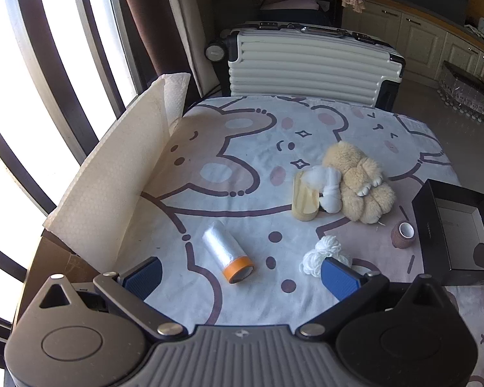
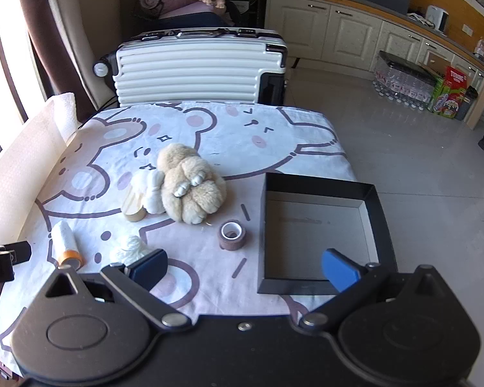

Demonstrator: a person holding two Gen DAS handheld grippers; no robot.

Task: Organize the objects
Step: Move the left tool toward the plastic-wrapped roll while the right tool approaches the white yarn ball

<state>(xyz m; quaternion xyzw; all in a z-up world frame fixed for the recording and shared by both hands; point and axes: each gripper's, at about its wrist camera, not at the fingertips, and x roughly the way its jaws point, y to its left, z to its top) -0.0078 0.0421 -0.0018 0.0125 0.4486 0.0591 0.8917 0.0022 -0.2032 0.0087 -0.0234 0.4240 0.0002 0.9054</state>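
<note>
On the bear-print cloth lie a beige plush toy (image 1: 359, 182) (image 2: 190, 187), a wooden block (image 1: 305, 198) (image 2: 133, 205) with a white bundle (image 1: 329, 187) (image 2: 153, 190) against it, a plastic-film roll with an orange end (image 1: 229, 251) (image 2: 66, 245), a white yarn ball (image 1: 322, 253) (image 2: 129, 250) and a brown tape roll (image 1: 403, 233) (image 2: 231, 234). An empty black box (image 1: 448, 225) (image 2: 374, 213) sits at the right. My left gripper (image 1: 242, 274) is open, above the near edge, close to the film roll. My right gripper (image 2: 243, 269) is open, empty, between yarn and box.
A white paper-towel sheet (image 1: 113, 174) (image 2: 19, 174) stands along the table's left edge by the window. A white ribbed suitcase (image 1: 309, 64) (image 2: 196, 71) stands behind the table. Kitchen cabinets (image 2: 355, 29) and bottle packs (image 2: 403, 87) are on the floor to the right.
</note>
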